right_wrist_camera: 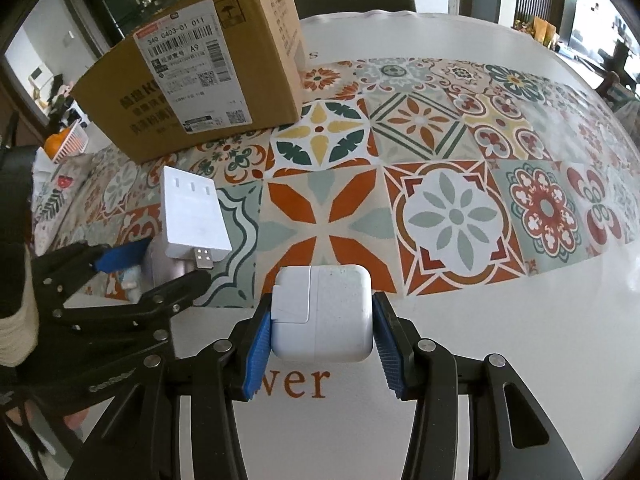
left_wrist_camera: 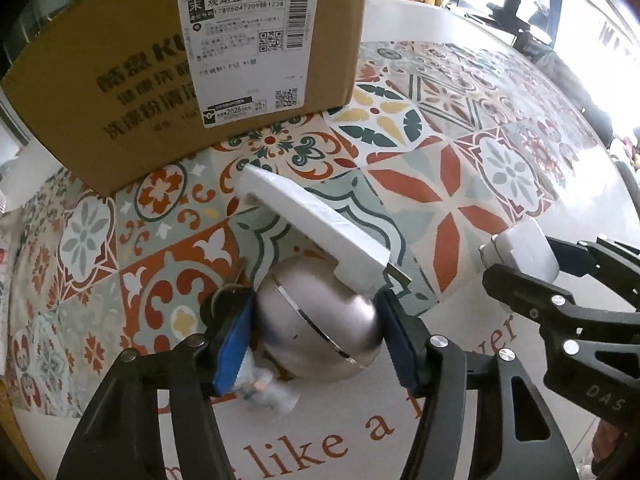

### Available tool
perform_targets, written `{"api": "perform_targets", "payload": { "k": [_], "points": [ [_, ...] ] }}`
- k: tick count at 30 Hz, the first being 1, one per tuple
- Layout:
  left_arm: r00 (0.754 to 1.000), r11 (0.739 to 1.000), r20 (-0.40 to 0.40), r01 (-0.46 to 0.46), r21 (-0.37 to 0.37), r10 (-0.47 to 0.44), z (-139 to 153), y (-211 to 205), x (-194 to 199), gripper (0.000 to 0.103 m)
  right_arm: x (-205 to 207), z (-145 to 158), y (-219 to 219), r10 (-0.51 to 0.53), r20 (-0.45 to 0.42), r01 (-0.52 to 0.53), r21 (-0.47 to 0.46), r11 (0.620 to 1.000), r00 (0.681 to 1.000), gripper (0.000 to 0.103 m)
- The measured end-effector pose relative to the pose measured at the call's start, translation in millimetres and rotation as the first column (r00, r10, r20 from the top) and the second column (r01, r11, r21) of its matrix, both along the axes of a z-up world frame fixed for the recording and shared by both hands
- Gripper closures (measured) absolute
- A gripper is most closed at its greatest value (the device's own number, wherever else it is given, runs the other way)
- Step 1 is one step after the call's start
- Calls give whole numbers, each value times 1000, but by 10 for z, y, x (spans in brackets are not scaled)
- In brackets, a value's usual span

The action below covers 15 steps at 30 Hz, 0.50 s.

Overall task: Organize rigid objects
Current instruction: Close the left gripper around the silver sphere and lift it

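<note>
My left gripper (left_wrist_camera: 316,332) is shut on a round silver metal object (left_wrist_camera: 320,320), held low over the patterned tablecloth. A flat white USB adapter (left_wrist_camera: 312,220) rests tilted on top of the silver object; it also shows in the right wrist view (right_wrist_camera: 192,212). My right gripper (right_wrist_camera: 320,332) is shut on a white square charger (right_wrist_camera: 324,312), just right of the left gripper (right_wrist_camera: 160,272). The charger also shows in the left wrist view (left_wrist_camera: 520,252). A small clear packet (left_wrist_camera: 264,392) lies under the left gripper.
A cardboard box (left_wrist_camera: 192,60) with a shipping label stands at the back left of the table, also seen in the right wrist view (right_wrist_camera: 200,72). The patterned tablecloth (right_wrist_camera: 452,208) spreads to the right. A white basket with an orange thing (right_wrist_camera: 64,144) sits far left.
</note>
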<state>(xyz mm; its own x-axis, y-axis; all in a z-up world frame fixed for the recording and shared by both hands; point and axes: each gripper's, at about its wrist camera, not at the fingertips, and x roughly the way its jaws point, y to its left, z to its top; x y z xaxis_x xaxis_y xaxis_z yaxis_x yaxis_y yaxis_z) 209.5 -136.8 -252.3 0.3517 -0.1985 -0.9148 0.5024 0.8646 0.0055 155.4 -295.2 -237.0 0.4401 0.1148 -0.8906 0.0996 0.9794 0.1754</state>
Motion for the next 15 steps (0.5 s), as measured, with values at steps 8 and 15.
{"api": "perform_targets", "payload": {
  "k": [8, 15],
  "points": [
    [1000, 1000, 10, -13, -20, 14, -14, -3, -17, 43, -4, 4, 14, 4, 2, -4, -2, 1000, 1000, 56],
    [997, 997, 44, -56, -60, 59, 221, 187, -87, 43, -13, 119, 61, 15, 24, -15, -1, 1000, 1000, 56]
  ]
}}
